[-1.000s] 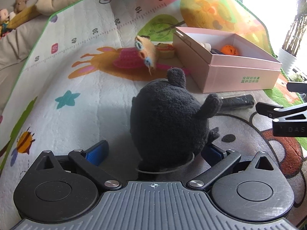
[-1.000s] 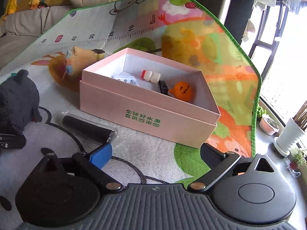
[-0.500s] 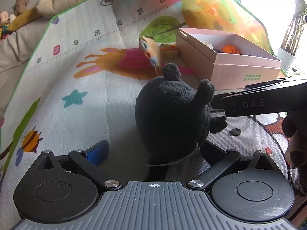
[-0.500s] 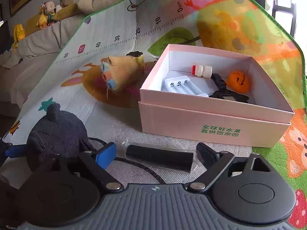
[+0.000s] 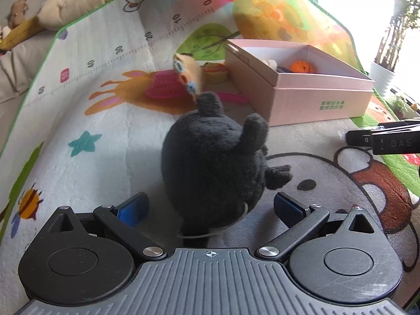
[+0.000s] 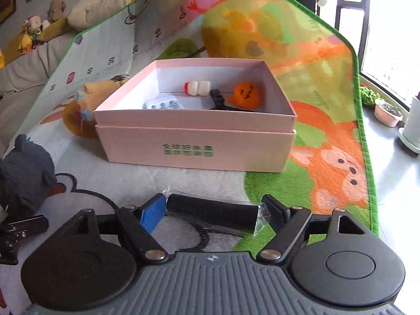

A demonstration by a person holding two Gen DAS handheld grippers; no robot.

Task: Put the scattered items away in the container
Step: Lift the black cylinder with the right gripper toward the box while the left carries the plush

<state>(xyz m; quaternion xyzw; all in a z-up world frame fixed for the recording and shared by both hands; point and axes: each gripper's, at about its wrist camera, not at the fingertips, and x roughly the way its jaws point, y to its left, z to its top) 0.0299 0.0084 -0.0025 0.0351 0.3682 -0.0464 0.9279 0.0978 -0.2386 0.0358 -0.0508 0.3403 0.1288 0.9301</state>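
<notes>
black cylinder (image 6: 211, 213) — between right tongs (image 6: 214, 211)

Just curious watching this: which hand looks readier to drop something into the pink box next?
Probably the right gripper: the black wrapped cylinder spans its pads, the pink box directly ahead.

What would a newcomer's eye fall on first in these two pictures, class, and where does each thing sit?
First, the dark grey plush toy on the play mat, between the open left gripper's blue pads without touching them. Next, the pink box further back, already holding an orange pumpkin toy and a small white bottle. Then the black wrapped cylinder lying lengthwise between the right gripper's pads, which have just been closing and meet its ends.
</notes>
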